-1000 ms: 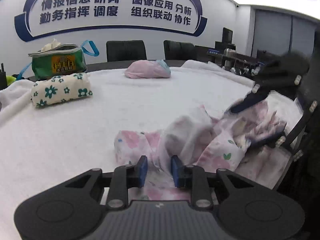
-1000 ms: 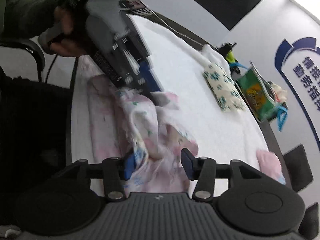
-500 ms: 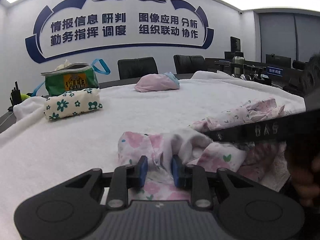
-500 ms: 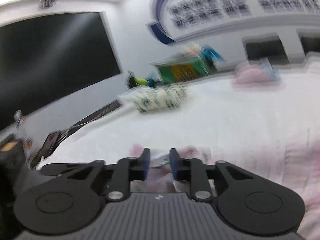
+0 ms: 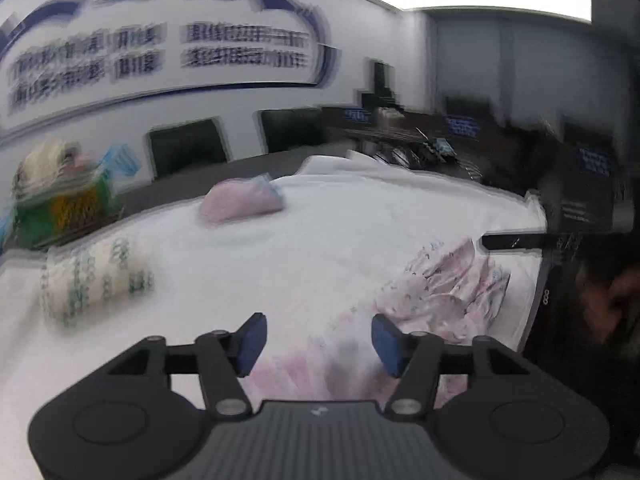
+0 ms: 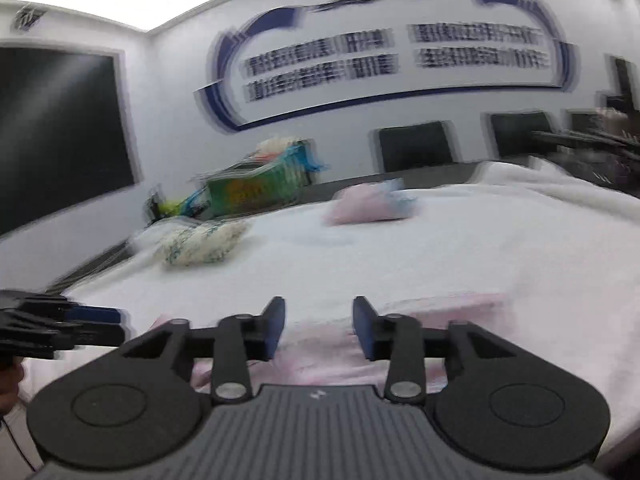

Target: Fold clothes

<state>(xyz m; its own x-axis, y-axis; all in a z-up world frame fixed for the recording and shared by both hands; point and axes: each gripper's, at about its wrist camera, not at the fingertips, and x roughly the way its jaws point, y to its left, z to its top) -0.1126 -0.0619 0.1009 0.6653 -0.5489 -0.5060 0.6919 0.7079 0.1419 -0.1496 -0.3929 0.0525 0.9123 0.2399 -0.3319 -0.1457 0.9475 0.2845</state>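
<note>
Both jaws just opened, nothing pinched: left gripper [image 5: 316, 340] spread, right gripper [image 6: 319, 330] apart. Pink garment [image 5: 444, 292] bunched lower right w/ left gripper nearer (blurry).

Meeting room: wall slogan [image 6: 396, 56], black chairs [image 6: 414, 148]

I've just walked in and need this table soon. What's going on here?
A person with a gripper in each hand is folding clothes on a table under a white cloth. The pink floral garment lies crumpled at the near edge. The left gripper and the right gripper have both just been opening, and nothing is between their fingers. Two folded bundles, a green-flowered one and a pink one, sit further back, so this piece isn't folded yet.
</note>
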